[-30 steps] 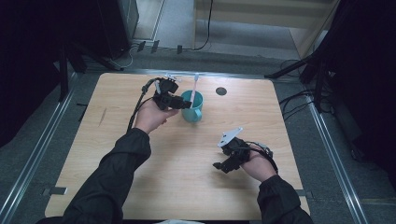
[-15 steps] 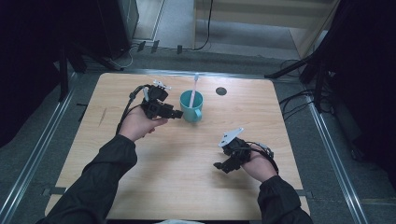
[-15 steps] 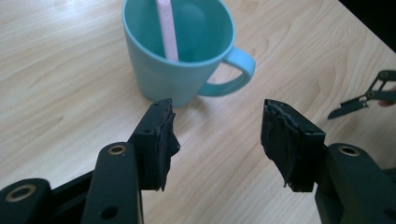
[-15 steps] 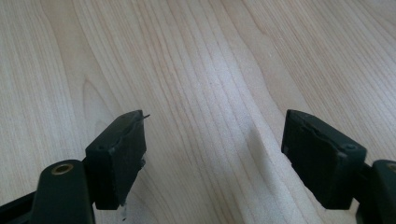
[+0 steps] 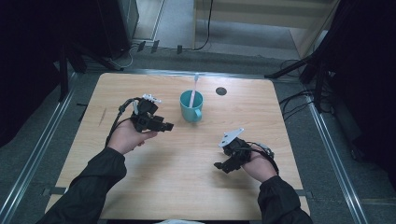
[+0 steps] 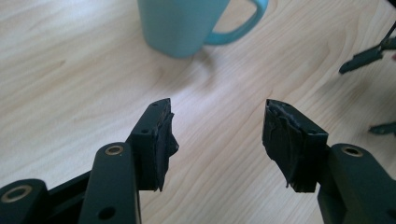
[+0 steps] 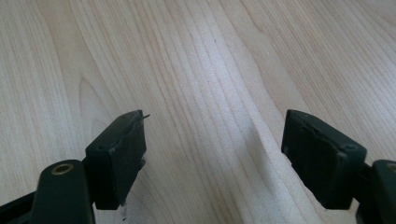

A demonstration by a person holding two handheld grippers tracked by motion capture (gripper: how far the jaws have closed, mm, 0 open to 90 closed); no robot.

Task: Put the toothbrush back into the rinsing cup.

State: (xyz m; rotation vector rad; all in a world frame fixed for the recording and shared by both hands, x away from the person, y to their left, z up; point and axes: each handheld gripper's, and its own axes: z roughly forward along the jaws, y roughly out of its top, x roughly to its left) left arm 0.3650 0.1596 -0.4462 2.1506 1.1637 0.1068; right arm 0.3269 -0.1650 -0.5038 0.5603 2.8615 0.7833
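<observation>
A teal mug [image 5: 191, 105] stands upright on the wooden table [image 5: 177, 186], handle toward the near right, with a pale stick-like utensil [image 5: 194, 88] standing in it. My left gripper [image 5: 164, 126] is open just left of the mug, apart from it, with nothing between its jaws. In the left gripper view the mug [image 6: 187, 23] sits beyond the open left gripper [image 6: 217, 133]. My right gripper [image 5: 223, 165] rests open near the table's right front. In the right gripper view the right gripper [image 7: 215, 149] has bare wood between its jaws.
A small dark round hole [image 5: 221, 91] lies in the tabletop behind the mug to the right. Metal rails [image 5: 42, 154] run along both table sides. Dark stands and cables [image 5: 299, 98] crowd the floor at the right.
My left gripper has let go of the mug and drawn back to the left and toward the person. The mug stays in place. The right gripper has not moved.
</observation>
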